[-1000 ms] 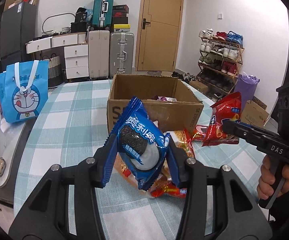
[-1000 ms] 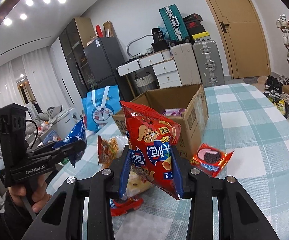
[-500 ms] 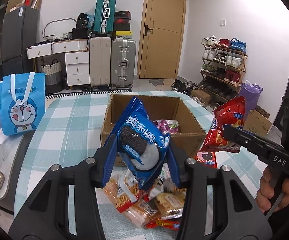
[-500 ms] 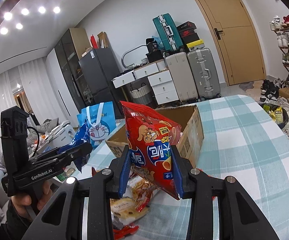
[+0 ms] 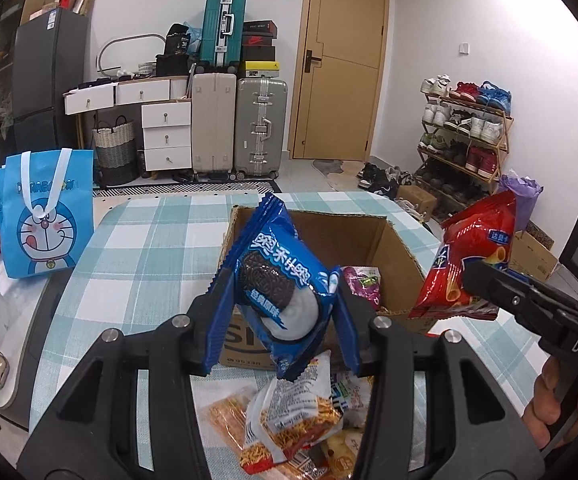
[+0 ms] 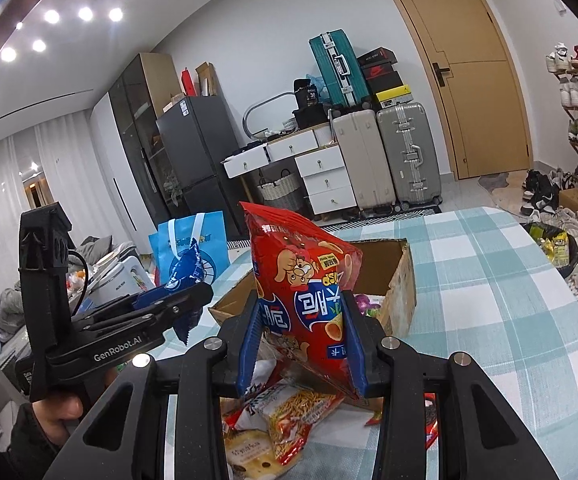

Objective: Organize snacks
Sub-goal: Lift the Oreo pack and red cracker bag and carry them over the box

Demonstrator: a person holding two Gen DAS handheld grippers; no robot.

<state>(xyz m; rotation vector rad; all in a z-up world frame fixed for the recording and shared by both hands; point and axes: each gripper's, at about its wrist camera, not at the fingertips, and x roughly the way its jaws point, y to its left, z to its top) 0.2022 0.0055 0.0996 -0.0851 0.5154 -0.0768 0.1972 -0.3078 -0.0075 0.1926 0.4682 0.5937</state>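
My left gripper (image 5: 283,328) is shut on a blue Oreo pack (image 5: 281,276) and holds it up over the near wall of an open cardboard box (image 5: 405,248). My right gripper (image 6: 303,344) is shut on a red chip bag (image 6: 305,292), held near the box (image 6: 403,280). The chip bag also shows in the left wrist view (image 5: 469,264), over the box's right side. A purple snack (image 5: 363,284) lies inside the box. A pile of loose snack packs (image 5: 293,420) lies on the checked tablecloth below both grippers.
A blue Doraemon bag (image 5: 45,216) stands at the table's left edge. Suitcases (image 5: 237,124), drawers and a door stand behind the table. A shoe rack (image 5: 465,136) is at the right.
Both grippers have risen and moved toward the box with their packs. The box's inside and the snack pile below now show more fully.
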